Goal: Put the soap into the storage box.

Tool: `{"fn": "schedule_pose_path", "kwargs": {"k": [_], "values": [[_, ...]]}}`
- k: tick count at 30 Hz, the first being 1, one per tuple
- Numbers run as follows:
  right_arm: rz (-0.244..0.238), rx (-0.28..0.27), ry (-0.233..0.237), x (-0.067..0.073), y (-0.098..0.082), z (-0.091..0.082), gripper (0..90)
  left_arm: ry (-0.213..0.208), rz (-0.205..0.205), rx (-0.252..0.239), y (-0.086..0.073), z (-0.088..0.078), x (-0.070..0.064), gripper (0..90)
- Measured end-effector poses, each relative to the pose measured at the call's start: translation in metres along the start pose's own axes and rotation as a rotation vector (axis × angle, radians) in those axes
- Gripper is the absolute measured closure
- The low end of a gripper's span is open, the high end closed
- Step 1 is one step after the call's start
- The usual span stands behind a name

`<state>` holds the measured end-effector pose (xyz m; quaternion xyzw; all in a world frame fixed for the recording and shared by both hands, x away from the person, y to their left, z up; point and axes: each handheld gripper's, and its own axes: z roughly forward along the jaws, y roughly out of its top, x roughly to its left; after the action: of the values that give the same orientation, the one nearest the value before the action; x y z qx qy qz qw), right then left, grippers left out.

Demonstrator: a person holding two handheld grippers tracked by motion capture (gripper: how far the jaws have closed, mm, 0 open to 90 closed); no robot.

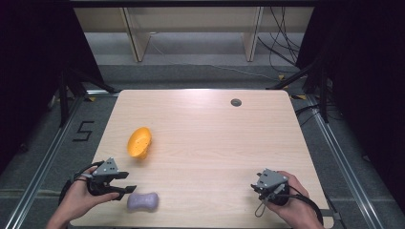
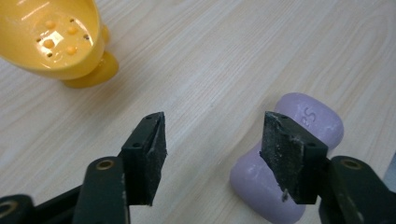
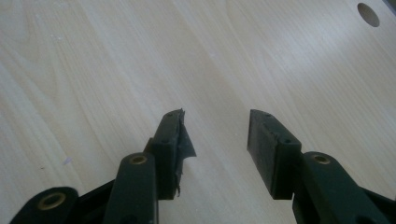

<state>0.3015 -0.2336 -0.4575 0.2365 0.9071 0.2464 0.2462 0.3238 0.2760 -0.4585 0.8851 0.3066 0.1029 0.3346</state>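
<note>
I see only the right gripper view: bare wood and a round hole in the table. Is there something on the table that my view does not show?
Observer: Yes. A lilac soap bar lies at the near edge, beside the left tongs.
Operator: Do the left tongs hold it?
Observer: No. Their jaws stand open, with the bar off to one side of them.
Operator: Is there any other thing?
Observer: A yellow cup-like dish lies tipped on its side, farther in than the bar.

High view above the table [image 1: 200, 138]; 2 close gripper views along its wood, left sharing soap [image 2: 280, 172].
</note>
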Motion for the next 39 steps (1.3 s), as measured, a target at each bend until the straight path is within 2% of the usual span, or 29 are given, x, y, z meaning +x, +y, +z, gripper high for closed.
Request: {"fn": "schedule_pose_path", "kwargs": {"k": [1, 3, 4, 6, 7, 9, 10, 11, 12, 14, 16, 17, 18, 19, 20, 21, 22, 23, 24, 25, 28, 29, 30, 33, 35, 39], "values": [[0.02, 0.013, 0.002, 0.002, 0.0, -0.001, 56.7, 0.002, -0.011, -0.009, 0.001, 0.001, -0.001, 36.8], [-0.001, 0.009, 0.008, 0.001, 0.001, 0.0, 56.3, -0.017, 0.007, 0.01, 0.005, 0.0, -0.004, 32.9], [-0.005, 0.019, 0.018, 0.001, 0.001, 0.0, 56.1, -0.016, 0.044, 0.031, 0.007, -0.001, -0.004, 31.9], [-0.003, 0.02, 0.015, 0.001, 0.001, 0.0, 55.4, -0.021, 0.032, 0.027, 0.009, 0.0, -0.007, 30.1], [-0.003, 0.02, 0.015, 0.001, 0.001, 0.0, 55.4, -0.043, 0.065, 0.042, 0.013, 0.0, -0.009, 30.1], [0.009, 0.03, 0.01, 0.003, 0.001, 0.001, 54.6, -0.061, 0.107, 0.066, 0.019, 0.002, -0.014, 29.8], [-0.01, 0.026, 0.015, 0.002, 0.001, 0.001, 54.5, -0.094, 0.149, 0.077, 0.023, 0.005, -0.02, 30.0], [-0.014, 0.031, 0.022, 0.002, 0.001, 0.002, 54.3, -0.094, 0.149, 0.077, 0.023, 0.005, -0.02, 30.2], [-0.013, 0.032, 0.013, 0.002, 0.001, 0.002, 54.1, -0.129, 0.211, 0.128, 0.028, 0.008, -0.024, 30.2], [-0.012, 0.031, 0.017, 0.002, 0.001, 0.002, 53.9, -0.131, 0.216, 0.138, 0.03, 0.011, -0.027, 30.5], [-0.015, 0.036, 0.03, 0.001, 0.001, 0.003, 53.3, -0.156, 0.264, 0.19, 0.036, 0.017, -0.033, 31.5], [-0.015, 0.036, 0.03, 0.001, 0.001, 0.003, 53.3, -0.156, 0.264, 0.19, 0.036, 0.017, -0.033, 31.7], [-0.007, 0.03, 0.023, 0.002, 0.001, 0.003, 53.0, -0.165, 0.278, 0.217, 0.04, 0.021, -0.038, 32.0], [-0.012, 0.035, 0.031, 0.001, 0.001, 0.003, 52.9, -0.16, 0.339, 0.269, 0.044, 0.02, -0.036, 32.0], [-0.005, 0.031, 0.031, 0.002, 0.001, 0.003, 52.7, -0.164, 0.36, 0.297, 0.047, 0.02, -0.036, 32.3], [-0.001, 0.037, 0.02, 0.002, 0.001, 0.002, 52.6, -0.17, 0.364, 0.311, 0.049, 0.022, -0.038, 32.6], [0.023, 0.044, 0.021, 0.005, 0.001, 0.002, 52.4, -0.177, 0.388, 0.33, 0.051, 0.023, -0.038, 32.7], [0.024, 0.044, 0.021, 0.005, 0.001, 0.002, 52.3, -0.183, 0.409, 0.351, 0.053, 0.024, -0.039, 32.7], [0.025, 0.048, 0.022, 0.005, 0.001, 0.002, 52.1, -0.183, 0.409, 0.351, 0.053, 0.024, -0.039, 32.7], [0.024, 0.049, 0.023, 0.005, 0.001, 0.002, 52.1, -0.196, 0.424, 0.39, 0.055, 0.027, -0.042, 32.7], [0.025, 0.047, 0.026, 0.005, 0.001, 0.002, 52.0, -0.202, 0.454, 0.448, 0.057, 0.032, -0.045, 32.2], [0.025, 0.047, 0.026, 0.005, 0.001, 0.002, 52.0, -0.202, 0.454, 0.448, 0.057, 0.032, -0.045, 32.2], [0.011, 0.043, 0.024, 0.004, 0.001, 0.003, 51.9, -0.206, 0.466, 0.483, 0.058, 0.036, -0.045, 32.2], [0.006, 0.043, 0.028, 0.004, 0.001, 0.003, 51.7, -0.217, 0.484, 0.53, 0.058, 0.04, -0.044, 33.1], [0.011, 0.043, 0.028, 0.004, 0.001, 0.003, 51.6, -0.23, 0.488, 0.55, 0.058, 0.043, -0.043, 33.4], [-0.025, 0.038, 0.024, 0.002, 0.001, 0.004, 51.4, -0.238, 0.49, 0.566, 0.058, 0.047, -0.04, 35.1]]}}
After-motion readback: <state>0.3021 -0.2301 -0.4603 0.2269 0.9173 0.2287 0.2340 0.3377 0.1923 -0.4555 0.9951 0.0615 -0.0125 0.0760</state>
